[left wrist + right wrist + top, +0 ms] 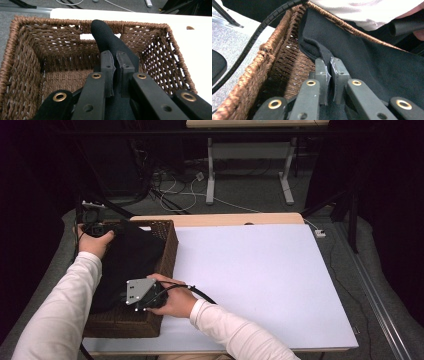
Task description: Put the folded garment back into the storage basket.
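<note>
A black cloth (125, 262) is spread over a brown wicker basket (170, 247) at the table's left side. My left gripper (97, 229) is at the basket's far left corner, shut on the cloth. In the left gripper view the jaws pinch a fold of the cloth (106, 40) above the basket's woven floor (62, 77). My right gripper (142, 295) sits over the basket's near end, also shut on the cloth. In the right gripper view its jaws clamp the cloth's edge (322, 53) beside the basket wall (287, 60).
The white tabletop (260, 280) stretches to the right of the basket. A black cable (200, 292) trails from my right gripper over the table. Beyond the table's far edge stand the white legs of another table (211, 175) and loose cables on the grey floor.
</note>
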The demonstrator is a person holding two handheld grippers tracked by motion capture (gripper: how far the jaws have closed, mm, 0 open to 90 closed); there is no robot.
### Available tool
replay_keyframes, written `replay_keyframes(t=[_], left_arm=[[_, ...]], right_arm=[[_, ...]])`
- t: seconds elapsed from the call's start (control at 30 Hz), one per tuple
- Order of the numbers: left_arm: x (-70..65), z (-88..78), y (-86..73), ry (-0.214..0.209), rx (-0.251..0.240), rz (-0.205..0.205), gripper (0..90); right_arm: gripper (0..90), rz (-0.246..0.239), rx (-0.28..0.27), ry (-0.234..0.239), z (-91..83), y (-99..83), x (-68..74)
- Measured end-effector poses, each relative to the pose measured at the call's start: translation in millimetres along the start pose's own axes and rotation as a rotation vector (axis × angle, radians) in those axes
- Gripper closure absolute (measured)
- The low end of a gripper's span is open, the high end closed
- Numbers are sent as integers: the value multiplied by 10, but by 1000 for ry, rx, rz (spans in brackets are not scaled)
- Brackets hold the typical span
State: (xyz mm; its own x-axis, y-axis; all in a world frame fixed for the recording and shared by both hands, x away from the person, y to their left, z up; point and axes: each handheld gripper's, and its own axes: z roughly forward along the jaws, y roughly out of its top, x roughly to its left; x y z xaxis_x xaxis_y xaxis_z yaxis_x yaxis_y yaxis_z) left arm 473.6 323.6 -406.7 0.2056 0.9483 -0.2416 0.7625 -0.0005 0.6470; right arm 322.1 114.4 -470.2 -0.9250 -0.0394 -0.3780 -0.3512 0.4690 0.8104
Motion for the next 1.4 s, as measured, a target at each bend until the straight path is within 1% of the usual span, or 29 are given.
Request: replay_keyframes(t=[0.07,0.2,0.37,0.43,0.47,0.5,0.57,0.6,0.63,0.67,0.7,0.73,0.77,0.8,0.83,0.87,0.9,0.93,0.97,1.03,1.07,1.1,1.17,1.2,1.27,1.3,1.33,1.37,1.4], left_arm=[[14,27,-1,3,4,3,854],[79,74,-1,5,3,-7,854],[148,104,-6,6,11,-20,854],[164,121,-8,12,1,-30,854],[181,124,-6,12,9,-31,854],[190,131,-7,16,6,-34,854],[226,148,-13,23,9,-33,854],[229,162,-17,25,5,-40,854],[244,171,-17,27,17,-36,854],[258,199,-27,31,17,-35,853],[272,220,-39,36,26,-34,853],[281,260,-55,57,22,-15,850],[293,280,-62,70,30,-2,836],[308,295,-71,87,24,7,796],[324,299,-85,97,2,16,720],[333,292,-86,103,-3,26,667],[343,269,-83,100,-2,31,647],[342,261,-86,95,-23,24,619],[338,239,-83,92,-23,25,583],[317,208,-89,88,-47,34,528],[300,202,-97,91,-60,43,493],[282,198,-110,95,-73,55,469],[234,181,-135,100,-79,86,430],[213,166,-145,100,-82,91,418],[169,141,-160,67,-80,93,406],[140,117,-166,69,-75,107,405],[114,98,-173,76,-80,121,404],[87,67,-179,70,-83,137,405],[60,43,-186,69,-95,141,405]], right_arm=[[852,4,6,7,30,-12,-7],[851,20,15,15,74,-16,-5],[851,23,21,17,92,-12,-11],[850,32,21,19,98,-15,-15],[850,26,23,22,104,-13,-23],[850,38,27,23,109,-12,-19],[850,36,30,28,120,-11,-23],[849,35,33,28,123,-10,-24],[849,35,34,25,126,-10,-23],[847,38,36,24,129,-10,-26],[843,48,40,28,134,-11,-29],[833,58,44,29,139,-12,-34],[798,74,44,36,147,-10,-37],[754,84,42,40,145,-8,-36],[705,83,39,42,137,-3,-33],[659,85,37,38,125,4,-23],[617,89,32,35,118,7,-16],[578,99,33,34,101,12,-9],[557,104,27,31,88,16,-7],[533,104,29,19,50,20,-1],[524,90,35,9,25,22,-2],[511,82,40,-5,-1,23,2],[478,74,44,-30,-66,24,-2],[472,69,41,-45,-117,26,-6],[428,71,58,-74,-196,34,-15],[408,64,68,-90,-238,36,-23],[377,65,90,-128,-289,43,-21],[373,64,91,-146,-322,39,-28],[373,75,90,-151,-368,32,-39]])
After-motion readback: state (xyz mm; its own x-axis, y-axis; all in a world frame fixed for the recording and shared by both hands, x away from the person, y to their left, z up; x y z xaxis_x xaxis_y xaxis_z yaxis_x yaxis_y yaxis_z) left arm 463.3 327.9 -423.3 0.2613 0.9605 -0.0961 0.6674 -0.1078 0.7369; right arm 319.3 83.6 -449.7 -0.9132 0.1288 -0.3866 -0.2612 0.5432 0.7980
